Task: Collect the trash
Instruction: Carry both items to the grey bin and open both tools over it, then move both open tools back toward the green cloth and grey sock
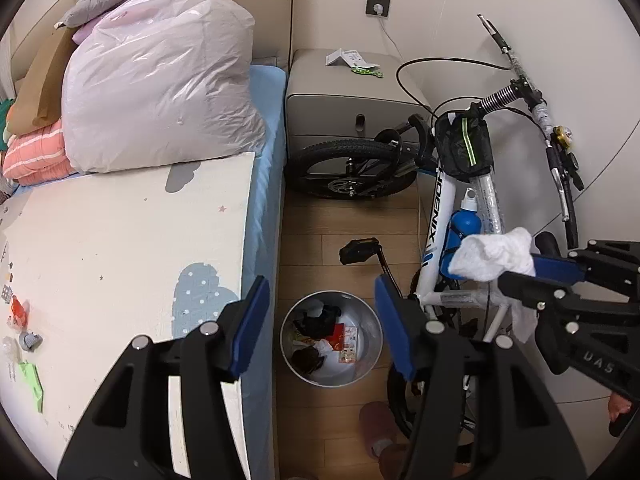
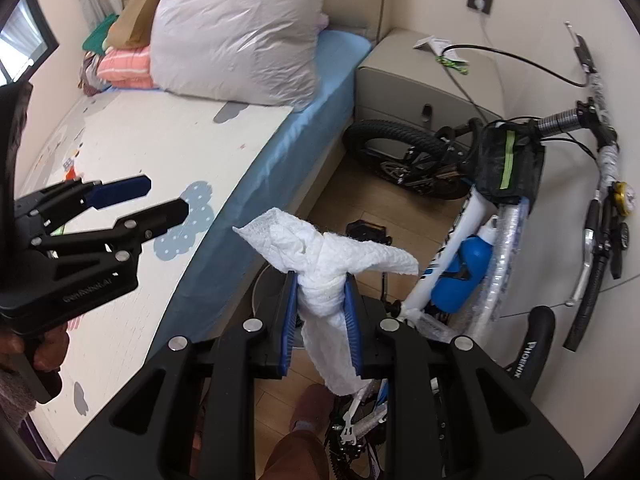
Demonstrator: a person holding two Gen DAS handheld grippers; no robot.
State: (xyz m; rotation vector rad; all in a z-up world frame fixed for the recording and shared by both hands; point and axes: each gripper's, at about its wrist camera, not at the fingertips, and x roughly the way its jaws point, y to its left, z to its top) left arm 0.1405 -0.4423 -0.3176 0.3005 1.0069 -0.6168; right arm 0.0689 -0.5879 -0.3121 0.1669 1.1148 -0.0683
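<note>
A round metal trash bin (image 1: 370, 330) stands on the wood floor beside the bed, with several bits of trash inside. My left gripper (image 1: 320, 312) is open and empty, hovering above the bin; it also shows in the right wrist view (image 2: 160, 198). My right gripper (image 2: 320, 286) is shut on a crumpled white paper towel (image 2: 324, 264), held in the air to the right of the bin; the towel also shows in the left wrist view (image 1: 494, 254), clamped in the right gripper (image 1: 516, 270). Small scraps (image 1: 24, 320) lie on the bed mat at the left edge.
A bed with a white play mat (image 1: 120, 240), a big plastic bag (image 1: 160, 92) and folded bedding fills the left. A grey nightstand (image 1: 352, 108) stands at the back. A white bicycle (image 1: 452, 200) leans against the right wall close to the bin. My slippered foot (image 1: 376, 428) is below.
</note>
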